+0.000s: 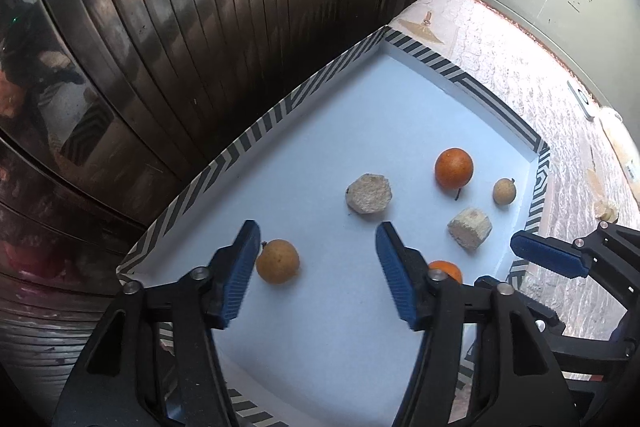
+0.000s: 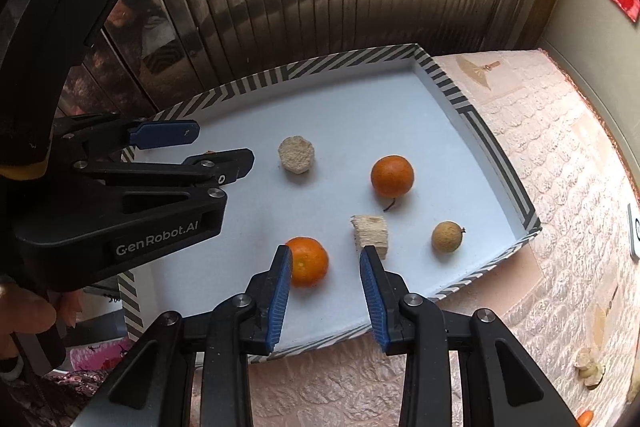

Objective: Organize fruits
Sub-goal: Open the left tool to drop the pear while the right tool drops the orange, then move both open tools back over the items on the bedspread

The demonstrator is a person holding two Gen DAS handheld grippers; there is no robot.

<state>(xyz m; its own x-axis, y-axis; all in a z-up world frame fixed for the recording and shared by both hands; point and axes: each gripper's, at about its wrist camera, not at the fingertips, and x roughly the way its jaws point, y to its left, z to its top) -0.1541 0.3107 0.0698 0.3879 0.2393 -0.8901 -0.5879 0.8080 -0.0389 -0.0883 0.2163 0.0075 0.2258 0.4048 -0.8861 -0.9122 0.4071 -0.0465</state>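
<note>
A white tray with a striped rim [image 1: 304, 95] [image 2: 476, 119] holds the fruit. In the left wrist view, a brownish round fruit [image 1: 277, 261] lies beside my left gripper's [image 1: 316, 247] left finger; the gripper is open and empty. An orange [image 1: 454, 167], a small longan [image 1: 504, 191], two pale cut chunks [image 1: 368, 193] [image 1: 469, 229] and a second orange [image 1: 446, 270] lie further right. My right gripper [image 2: 325, 259] is open above the tray's near edge, its left finger next to an orange [image 2: 307, 260]. A chunk [image 2: 370, 233], an orange [image 2: 392, 175], a longan [image 2: 447, 236] and a round chunk [image 2: 296, 159] lie beyond.
A dark slatted metal shutter [image 1: 200, 7] stands right behind the tray. A pink textured cloth [image 2: 560, 167] covers the table to the right. Peel scraps [image 2: 588, 367] and a white device [image 1: 582, 101] lie there by the wall.
</note>
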